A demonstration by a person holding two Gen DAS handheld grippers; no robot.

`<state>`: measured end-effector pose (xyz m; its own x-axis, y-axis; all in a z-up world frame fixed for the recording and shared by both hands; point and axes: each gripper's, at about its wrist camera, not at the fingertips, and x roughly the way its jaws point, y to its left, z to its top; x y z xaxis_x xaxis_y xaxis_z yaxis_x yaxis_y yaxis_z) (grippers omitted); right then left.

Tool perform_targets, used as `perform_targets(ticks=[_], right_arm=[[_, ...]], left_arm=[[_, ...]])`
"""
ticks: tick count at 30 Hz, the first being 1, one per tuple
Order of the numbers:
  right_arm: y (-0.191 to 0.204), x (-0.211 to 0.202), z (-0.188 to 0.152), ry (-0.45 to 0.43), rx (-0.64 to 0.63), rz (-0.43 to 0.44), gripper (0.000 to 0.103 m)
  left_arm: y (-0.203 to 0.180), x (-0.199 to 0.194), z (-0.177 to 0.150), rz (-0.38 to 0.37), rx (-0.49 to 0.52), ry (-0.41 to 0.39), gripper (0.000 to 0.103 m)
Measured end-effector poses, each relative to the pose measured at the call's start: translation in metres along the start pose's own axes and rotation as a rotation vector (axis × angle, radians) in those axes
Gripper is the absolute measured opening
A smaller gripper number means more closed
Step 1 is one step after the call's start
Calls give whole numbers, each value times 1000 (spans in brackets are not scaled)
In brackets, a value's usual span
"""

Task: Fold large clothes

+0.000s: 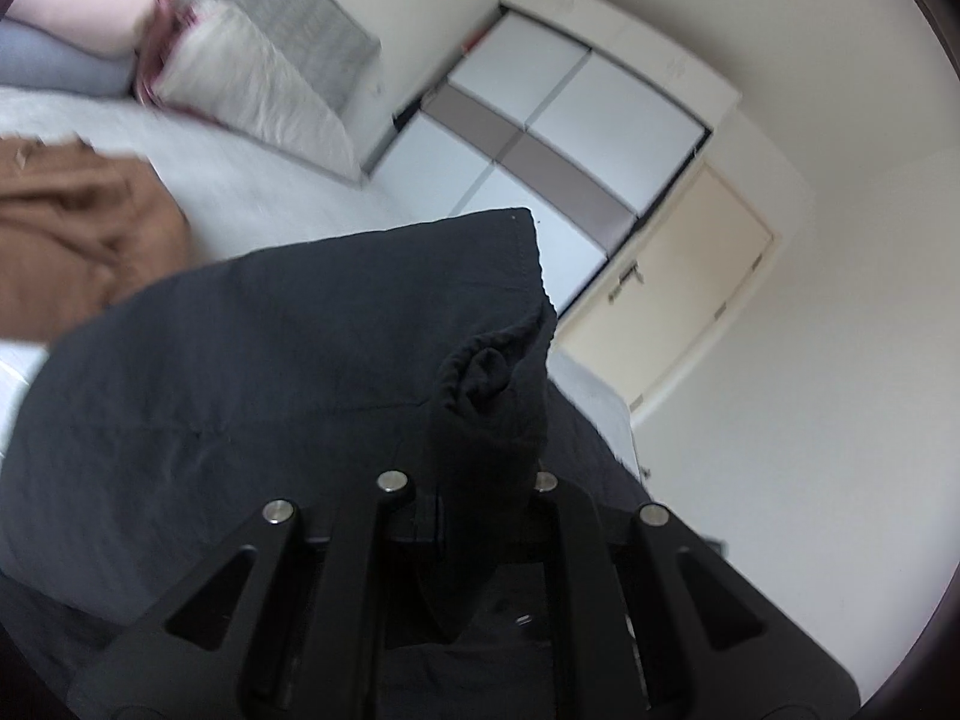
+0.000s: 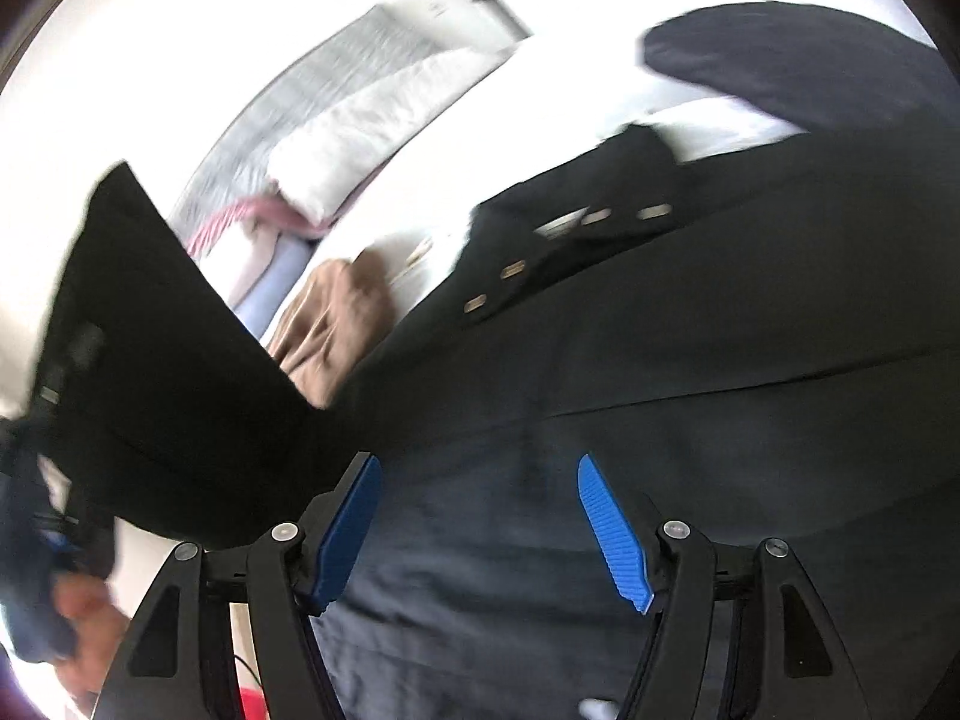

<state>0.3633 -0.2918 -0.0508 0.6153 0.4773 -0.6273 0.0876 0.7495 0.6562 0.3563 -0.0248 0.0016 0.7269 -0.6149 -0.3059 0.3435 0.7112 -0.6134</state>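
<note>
The left gripper (image 1: 480, 480) pinches a bunched edge of the dark garment (image 2: 690, 390) lifted at frame centre above the bed (image 1: 252, 180), mid-fold, while the right gripper (image 2: 480, 531) hovers wide-jawed over the spread cloth, probably needing another edge next.

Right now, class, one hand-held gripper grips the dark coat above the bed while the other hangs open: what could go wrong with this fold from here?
1. The left hand-held gripper pinches only a bunched corner of the dark coat, so the fabric may slip out.
2. The right hand-held gripper is open above the cloth, so the lifted flap could sag unevenly.
3. The brown garment lies close by on the bed and might get caught under the fold.
</note>
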Motion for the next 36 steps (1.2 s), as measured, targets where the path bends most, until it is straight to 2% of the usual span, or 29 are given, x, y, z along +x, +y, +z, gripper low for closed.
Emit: perform_targets(ticks=[3,7,8,11,12,13,14,17,19,22,24,25,26,27,28,29,31,33,34,35,36], right_arm=[[-40,-26,6,-29,76,8,71],[-94,-50,6,-67,226,65,72],[-106,-54,5,-75,263,85,73],[-126,-56,2,-81,314,135,74],[-130,-54,3,-72,321,136,74],[-130,-50,4,-68,322,134,74],[-127,-49,5,-68,317,135,74],[-113,-42,9,-57,274,146,74],[-98,-30,11,-40,240,144,74],[-74,-6,10,-3,160,94,74],[-58,16,8,27,105,31,71],[-51,26,5,45,77,8,63],[-39,38,3,78,21,-16,21],[-23,41,0,79,-59,-74,11],[-9,32,-3,31,-127,-101,10],[1,21,-6,-12,-172,-85,9],[16,-1,-11,-79,-230,-48,8],[18,-7,-11,-126,-289,-142,8],[13,0,-10,-105,-296,-206,8],[1,17,-10,-36,-292,-288,9],[-9,31,-10,28,-280,-334,14]], left_arm=[[-13,34,-29,14,-3,75,11],[-14,72,-67,67,12,181,14],[-12,79,-74,80,21,217,20],[-4,96,-95,97,55,409,50],[-3,94,-99,84,62,447,56],[-3,87,-102,60,87,472,56],[-6,80,-101,50,118,474,58],[-12,41,-88,30,251,444,74],[-7,17,-71,47,314,412,75],[17,-5,-46,139,341,382,75],[46,-18,-28,254,328,352,75],[58,-22,-22,299,316,341,75],[76,-29,-14,350,297,325,72],[93,-38,-7,399,274,300,63],[106,-43,-2,433,254,277,59],[123,-53,1,458,219,244,57],[150,-65,4,454,147,209,57],[170,-62,-9,470,120,239,57],[179,-57,-18,491,117,266,58],[188,-47,-31,499,105,313,61],[195,-44,-39,478,71,326,63]])
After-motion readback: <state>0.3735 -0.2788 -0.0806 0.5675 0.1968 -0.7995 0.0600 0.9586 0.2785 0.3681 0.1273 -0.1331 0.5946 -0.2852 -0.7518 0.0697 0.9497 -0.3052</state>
